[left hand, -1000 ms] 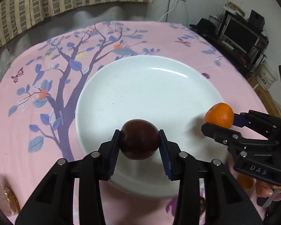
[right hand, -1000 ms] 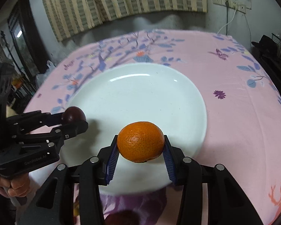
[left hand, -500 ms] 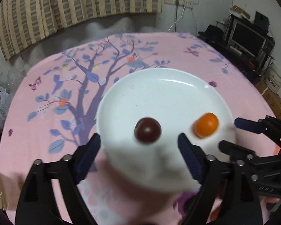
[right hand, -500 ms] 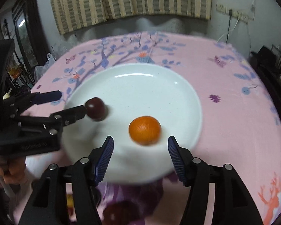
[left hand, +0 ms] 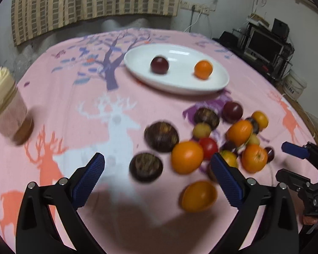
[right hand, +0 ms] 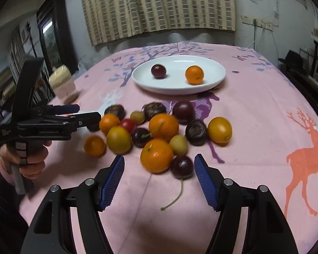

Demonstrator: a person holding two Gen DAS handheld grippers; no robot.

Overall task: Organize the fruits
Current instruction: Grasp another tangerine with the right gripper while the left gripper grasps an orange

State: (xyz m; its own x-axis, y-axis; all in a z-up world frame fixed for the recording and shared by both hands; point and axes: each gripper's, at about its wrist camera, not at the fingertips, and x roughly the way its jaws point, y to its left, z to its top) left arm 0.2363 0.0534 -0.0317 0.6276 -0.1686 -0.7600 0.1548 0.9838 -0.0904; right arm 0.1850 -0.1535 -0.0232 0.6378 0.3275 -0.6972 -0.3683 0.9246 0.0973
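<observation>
Both tongs, left (left hand: 156,176) and right (right hand: 159,178), spread and empty beside the fruit pile (right hand: 159,127), ready for another pick; plum (right hand: 158,71) and orange (right hand: 194,75) on the plate (right hand: 219,72) beyond the pile.

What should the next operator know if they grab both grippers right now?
Left hand-held gripper: open, holding nothing, over the near side of the fruit pile.
Right hand-held gripper: open, holding nothing, in front of an orange and a dark cherry.
Done: one dark plum and one small orange lie apart on the white plate.
Left: the pile on the pink cloth is unsorted.
</observation>
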